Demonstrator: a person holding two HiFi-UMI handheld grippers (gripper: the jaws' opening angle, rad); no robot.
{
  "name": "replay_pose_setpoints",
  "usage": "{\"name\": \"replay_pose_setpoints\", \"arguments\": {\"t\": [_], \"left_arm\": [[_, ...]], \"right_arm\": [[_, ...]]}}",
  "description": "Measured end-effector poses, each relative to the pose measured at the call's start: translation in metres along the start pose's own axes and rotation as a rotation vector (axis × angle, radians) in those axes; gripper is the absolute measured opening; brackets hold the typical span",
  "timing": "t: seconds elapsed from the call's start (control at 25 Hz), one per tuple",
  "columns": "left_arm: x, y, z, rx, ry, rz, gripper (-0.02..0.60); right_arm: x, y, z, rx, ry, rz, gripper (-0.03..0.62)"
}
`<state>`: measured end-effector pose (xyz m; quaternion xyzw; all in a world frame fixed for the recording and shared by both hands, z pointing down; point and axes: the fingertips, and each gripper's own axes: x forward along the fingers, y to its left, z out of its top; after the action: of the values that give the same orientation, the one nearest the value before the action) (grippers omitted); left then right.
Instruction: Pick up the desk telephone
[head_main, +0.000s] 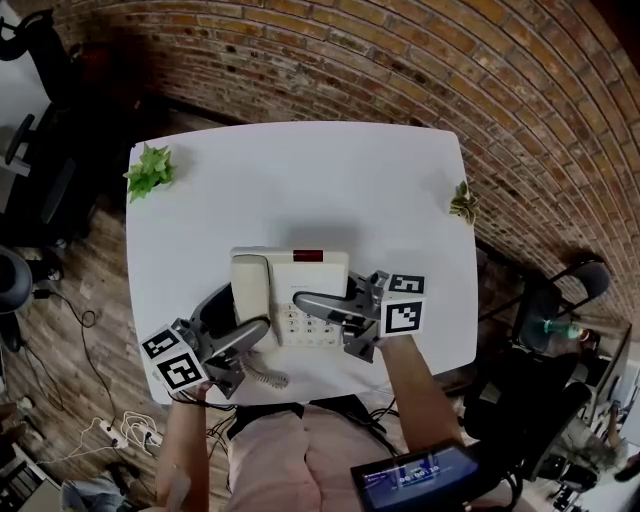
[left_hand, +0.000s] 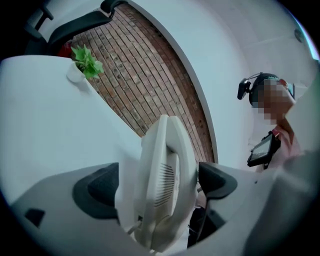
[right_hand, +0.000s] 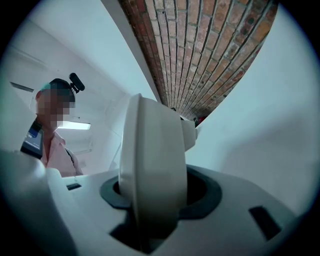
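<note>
Cream plastic fills the gap between both pairs of my fingers. The desk telephone (head_main: 290, 285) sits in the lower middle of the head view, near the front edge of the white table (head_main: 300, 180), and its coiled cord (head_main: 262, 376) trails toward the bottom of the frame. I judge this to be the grasping step, with the lift not yet properly under way; from above I cannot tell whether the base has left the tabletop. My right gripper (head_main: 322, 322) reaches in from the right of the frame over the keypad (head_main: 292, 322) and is clamped. In the right gripper view its 2 dark pads (right_hand: 202, 192) press on either face of the telephone's edge, about half spread, with no gap showing. My left gripper (head_main: 245, 312), at the lower left, is not gripping. In the left gripper view its 2 pads (left_hand: 216, 181) stand very wide, with the telephone's handset (head_main: 250, 285) side between them. The pad on the right of that frame is just beside the plastic, and the one on the left stands apart from it. So only 1 hand holds. As I see it, the next move calls for closing the left fingers until both pads bear. Then both hands should rise together and level, so the handset stays on its cradle and the cord does not drag.
</note>
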<state>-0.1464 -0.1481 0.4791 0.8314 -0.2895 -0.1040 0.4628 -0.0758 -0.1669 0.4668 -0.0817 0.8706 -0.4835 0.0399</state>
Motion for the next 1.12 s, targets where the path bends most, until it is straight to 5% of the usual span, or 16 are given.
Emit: {"name": "replay_pose_setpoints", "arguments": {"t": [0.48,0.72,1.12], "left_arm": [[0.008,-0.01,-0.014,-0.046,0.078,-0.145,0.489],[0.019,-0.019,-0.027,0.049,0.177,-0.135,0.474],[0.022,-0.029,-0.017,0.039,0.149,-0.097,0.442]], "right_arm": [[0.004,0.005,0.003,0.056,-0.011,0.056,0.212],[0.008,0.005,-0.003,0.053,0.025,0.052,0.212],[0.007,0.01,0.006,0.033,0.027,0.03,0.217]]}}
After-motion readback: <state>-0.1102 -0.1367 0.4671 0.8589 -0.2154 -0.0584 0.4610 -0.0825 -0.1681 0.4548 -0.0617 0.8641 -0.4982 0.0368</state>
